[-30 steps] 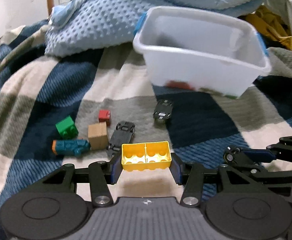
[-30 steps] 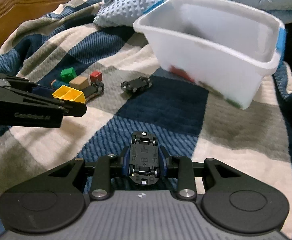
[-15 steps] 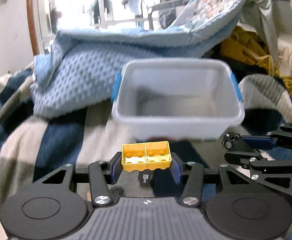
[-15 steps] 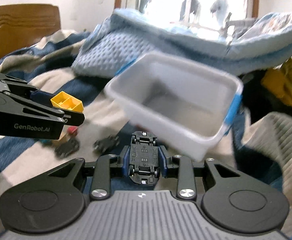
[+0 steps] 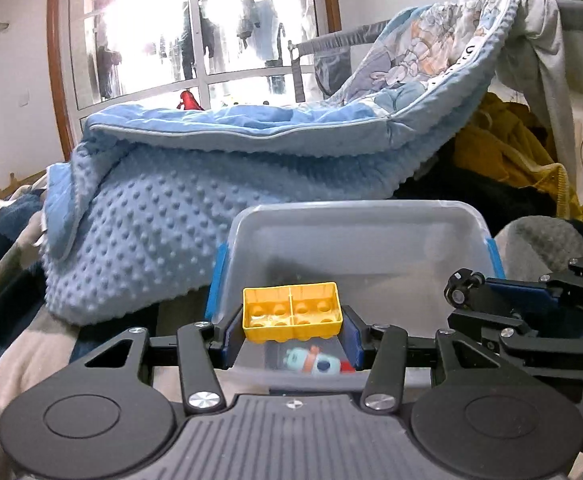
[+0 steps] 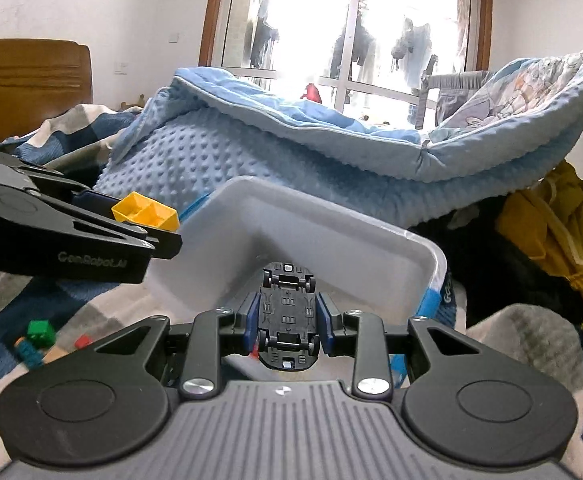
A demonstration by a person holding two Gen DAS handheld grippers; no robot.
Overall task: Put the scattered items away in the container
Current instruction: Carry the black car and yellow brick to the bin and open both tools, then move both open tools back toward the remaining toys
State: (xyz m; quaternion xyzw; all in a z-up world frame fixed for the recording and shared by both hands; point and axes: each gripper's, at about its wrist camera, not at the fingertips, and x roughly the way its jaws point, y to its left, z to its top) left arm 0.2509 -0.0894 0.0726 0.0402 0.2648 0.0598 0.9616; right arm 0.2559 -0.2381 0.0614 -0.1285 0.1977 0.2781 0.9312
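Observation:
My left gripper (image 5: 291, 330) is shut on a yellow brick (image 5: 291, 312), held over the near rim of the white plastic container (image 5: 355, 232). A pale blue toy (image 5: 311, 362) lies inside it. My right gripper (image 6: 287, 322) is shut on a black toy car (image 6: 287, 312), underside up, over the container's (image 6: 331, 236) near edge. The left gripper and its yellow brick (image 6: 145, 210) show at the left of the right wrist view. A green block (image 6: 40, 330), a teal toy (image 6: 29, 354), a red block (image 6: 83, 341) and a tan block (image 6: 53, 356) lie on the checked blanket.
A light blue dotted blanket (image 5: 151, 216) is heaped behind the container. Yellow clothing (image 5: 523, 160) lies at the right. A wooden headboard (image 6: 31, 80) stands at the far left. The right gripper's arm (image 5: 531, 312) reaches in beside the container.
Both grippers rose and moved forward from the blanket to the container's near rim, still holding the yellow brick and the black car. The scattered toys dropped out of the left view.

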